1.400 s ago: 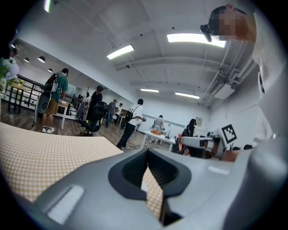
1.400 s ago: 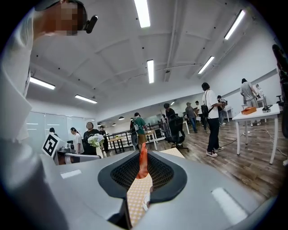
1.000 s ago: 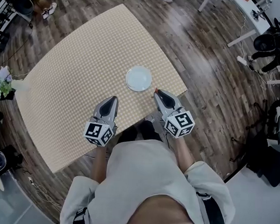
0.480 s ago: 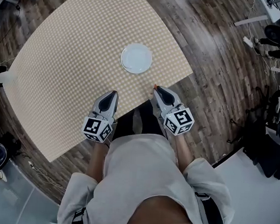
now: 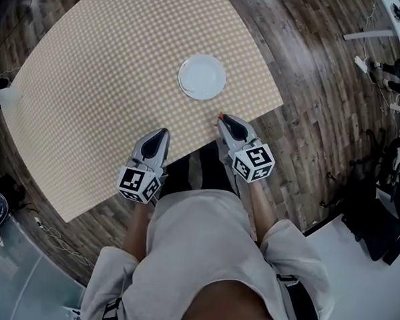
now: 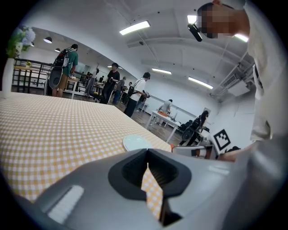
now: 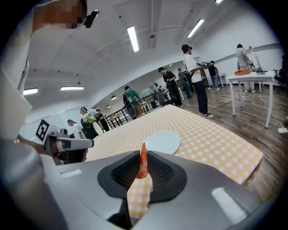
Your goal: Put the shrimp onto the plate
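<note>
Since the right hand-held gripper (image 5: 223,120) is clamped on the shrimp (image 7: 143,162), the pick-up looks done and the placing is what remains. The shrimp stands as a thin orange-red strip nipped between the jaw tips, its upper end poking out above them. This hand-held gripper hangs over the near edge of the tabletop (image 5: 90,83), toward the near right corner, and points at the plate (image 5: 202,76).

The left hand-held gripper (image 6: 146,155) has its jaws drawn together at the tips with nothing between them. Only a sliver of the checked cloth shows through the gap behind the tips. It hangs over the same near edge, further to the left, and seems to have no part in the carrying.

The plate is white, round and bare. It lies on the checked cloth a little in from the near edge, toward the right corner and near the shrimp but apart from it.

By my reading the task is roughly midway. The shrimp has yet to be brought forward over the plate, lowered onto it and released. The way between looks free, since nothing else lies on that part of the tabletop.
</note>
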{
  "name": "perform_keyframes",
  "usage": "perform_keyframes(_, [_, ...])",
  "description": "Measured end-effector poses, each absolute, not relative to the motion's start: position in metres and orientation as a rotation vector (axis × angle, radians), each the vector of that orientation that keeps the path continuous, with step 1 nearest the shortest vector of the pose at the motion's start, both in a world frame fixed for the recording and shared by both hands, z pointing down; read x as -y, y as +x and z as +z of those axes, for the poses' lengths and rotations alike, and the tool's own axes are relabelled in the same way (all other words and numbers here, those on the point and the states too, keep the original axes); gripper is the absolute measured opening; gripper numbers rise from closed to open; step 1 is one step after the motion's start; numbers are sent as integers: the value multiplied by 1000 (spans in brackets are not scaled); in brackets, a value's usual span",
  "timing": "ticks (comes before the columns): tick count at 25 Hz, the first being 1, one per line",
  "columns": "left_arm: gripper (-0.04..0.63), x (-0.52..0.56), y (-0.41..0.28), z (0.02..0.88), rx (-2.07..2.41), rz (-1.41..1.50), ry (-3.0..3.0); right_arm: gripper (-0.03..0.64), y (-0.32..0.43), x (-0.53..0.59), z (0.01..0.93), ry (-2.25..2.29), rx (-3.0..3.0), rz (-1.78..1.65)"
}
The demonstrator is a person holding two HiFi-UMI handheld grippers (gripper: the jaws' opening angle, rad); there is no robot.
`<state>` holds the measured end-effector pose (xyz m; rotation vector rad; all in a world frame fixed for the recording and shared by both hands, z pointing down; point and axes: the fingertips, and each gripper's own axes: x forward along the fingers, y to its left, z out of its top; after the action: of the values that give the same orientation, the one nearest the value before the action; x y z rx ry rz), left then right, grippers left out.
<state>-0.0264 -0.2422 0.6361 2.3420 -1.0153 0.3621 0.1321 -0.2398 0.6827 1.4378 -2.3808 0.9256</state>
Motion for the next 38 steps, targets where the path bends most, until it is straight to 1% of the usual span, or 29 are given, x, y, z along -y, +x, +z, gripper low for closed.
perform_keyframes(14, [11,229,-47,636,1066,343,2294,52,113,346,700,1338,2404,748])
perform_keyframes(25, [11,220,-66,635,1133,309,2256,52,113,373,709,1173,2350,593])
perform_keyframes(29, [11,220,-72,637,1146,299,2246,52,105,372,717,1022,2299,416])
perform_keyframes(35, [11,215,-77,639,1157,284,2229,52,92,358,737,646,2111,-22])
perform_keyframes(38, [11,214,-78,639,1161,276,2221,52,86,352,746,479,2029,-179])
